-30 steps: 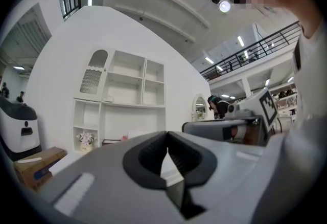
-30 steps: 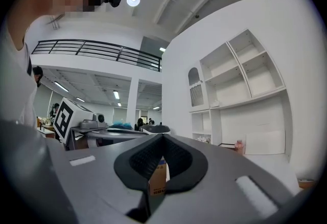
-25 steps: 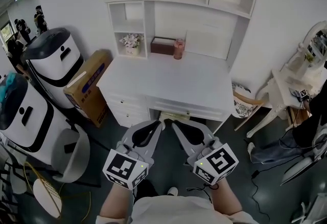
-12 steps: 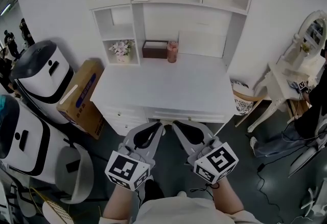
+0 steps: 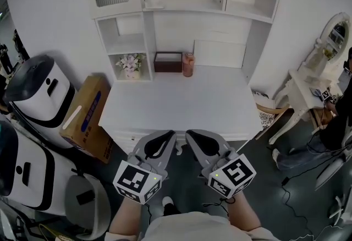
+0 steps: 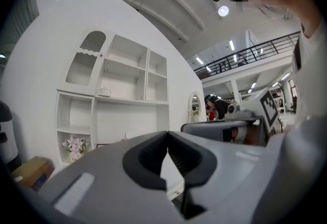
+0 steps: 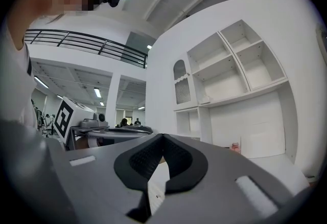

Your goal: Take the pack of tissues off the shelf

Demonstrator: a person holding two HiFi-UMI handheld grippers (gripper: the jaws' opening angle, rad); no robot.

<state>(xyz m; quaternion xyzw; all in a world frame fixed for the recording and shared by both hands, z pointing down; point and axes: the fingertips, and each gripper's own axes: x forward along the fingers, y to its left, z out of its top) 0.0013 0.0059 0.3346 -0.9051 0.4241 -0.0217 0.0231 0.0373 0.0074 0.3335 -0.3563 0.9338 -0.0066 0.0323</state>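
Observation:
A small white pack of tissues (image 5: 155, 3) lies on the middle shelf of the white hutch (image 5: 187, 9) above the desk (image 5: 176, 105). It shows too in the left gripper view as a pale pack (image 6: 105, 92) on that shelf, and in the right gripper view as a small pack (image 7: 204, 100). My left gripper (image 5: 171, 134) and right gripper (image 5: 189, 134) are held side by side before the desk's front edge, far below the shelf. Both are shut with nothing in them (image 6: 167, 134) (image 7: 162, 136).
On the desk's back stand a brown box (image 5: 168, 61), a pink jar (image 5: 188, 64) and a pot of flowers (image 5: 129, 64). A cardboard box (image 5: 82, 110) and white robots (image 5: 36, 91) are at the left. A chair (image 5: 269, 110) and a vanity table (image 5: 322, 77) are at the right.
The view has shifted: the desk and hutch now sit lower and more centred in the head view, and the robots slid left. Both grippers keep their place in view, shut.

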